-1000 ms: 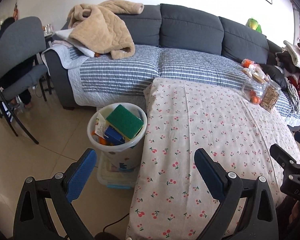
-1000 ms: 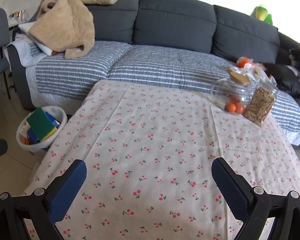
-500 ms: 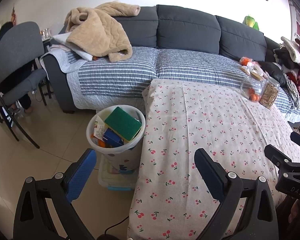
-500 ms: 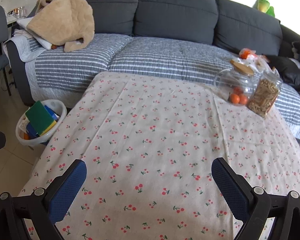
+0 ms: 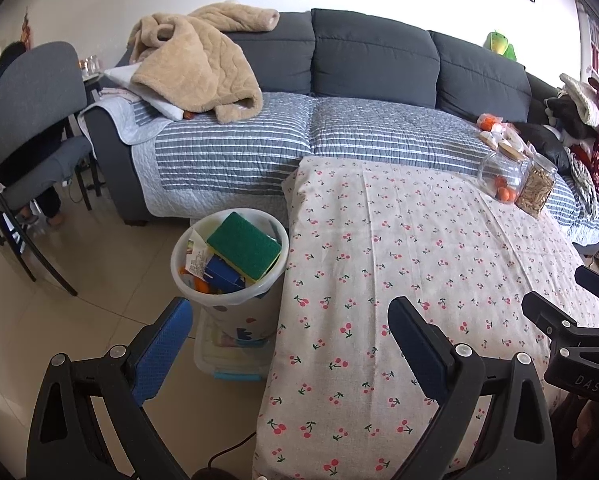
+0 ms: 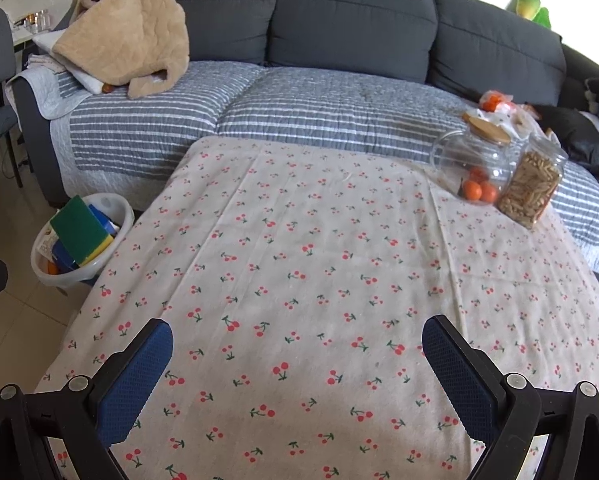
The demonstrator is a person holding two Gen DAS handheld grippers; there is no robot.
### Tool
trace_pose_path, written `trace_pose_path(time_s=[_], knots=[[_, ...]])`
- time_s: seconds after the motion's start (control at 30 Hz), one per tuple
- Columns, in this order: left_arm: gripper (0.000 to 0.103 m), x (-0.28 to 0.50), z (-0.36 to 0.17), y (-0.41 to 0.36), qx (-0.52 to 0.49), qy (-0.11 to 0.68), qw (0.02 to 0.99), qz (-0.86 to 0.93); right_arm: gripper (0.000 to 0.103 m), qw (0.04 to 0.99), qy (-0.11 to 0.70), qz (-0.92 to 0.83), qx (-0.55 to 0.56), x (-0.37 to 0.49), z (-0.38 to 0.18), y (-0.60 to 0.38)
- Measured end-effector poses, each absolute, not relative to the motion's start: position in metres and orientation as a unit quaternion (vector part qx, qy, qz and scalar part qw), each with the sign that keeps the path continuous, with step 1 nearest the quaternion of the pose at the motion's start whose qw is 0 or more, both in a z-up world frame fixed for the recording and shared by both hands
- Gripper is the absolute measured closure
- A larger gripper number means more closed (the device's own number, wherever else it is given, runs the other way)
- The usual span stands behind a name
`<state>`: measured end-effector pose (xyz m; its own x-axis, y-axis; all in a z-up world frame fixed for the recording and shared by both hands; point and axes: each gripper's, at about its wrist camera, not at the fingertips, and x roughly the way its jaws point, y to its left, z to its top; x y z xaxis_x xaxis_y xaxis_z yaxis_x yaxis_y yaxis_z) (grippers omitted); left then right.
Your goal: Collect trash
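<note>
A white trash bin [image 5: 235, 300] [image 6: 99, 268] stands on the floor at the left edge of the cherry-print table [image 5: 419, 264] [image 6: 299, 264]. It holds a green-and-yellow sponge [image 5: 244, 245] [image 6: 79, 230], a blue box, paper scraps and something orange. My left gripper [image 5: 287, 320] is open and empty, hovering near the bin and the table's left edge. My right gripper [image 6: 297, 340] is open and empty above the near part of the tablecloth. Part of the right gripper also shows at the right edge of the left wrist view.
Two glass jars [image 6: 475, 168] [image 5: 503, 176], one with oranges and one with biscuit sticks [image 6: 533, 188], stand at the table's far right. A dark grey sofa [image 6: 351, 28] with a striped cover and beige blanket [image 5: 195, 68] lies behind. A grey chair [image 5: 31, 120] stands at left.
Both grippers have drawn back and risen a little, so the bin, table and sofa look slightly farther. Both stay open and empty. Nothing on the table or in the bin moved.
</note>
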<state>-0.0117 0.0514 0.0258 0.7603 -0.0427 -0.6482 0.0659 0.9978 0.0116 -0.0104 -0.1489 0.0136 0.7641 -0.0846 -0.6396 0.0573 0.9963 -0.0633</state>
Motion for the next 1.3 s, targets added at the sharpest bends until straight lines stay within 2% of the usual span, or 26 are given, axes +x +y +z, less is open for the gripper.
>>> trace_pose_path(time_s=[1.3], knots=[[0.004, -0.0144, 0.0261, 0.0511, 0.004, 0.346, 0.938, -0.033, 0.001, 0.936, 0.350, -0.039, -0.013, -0.0094, 0.0091, -0.1468]])
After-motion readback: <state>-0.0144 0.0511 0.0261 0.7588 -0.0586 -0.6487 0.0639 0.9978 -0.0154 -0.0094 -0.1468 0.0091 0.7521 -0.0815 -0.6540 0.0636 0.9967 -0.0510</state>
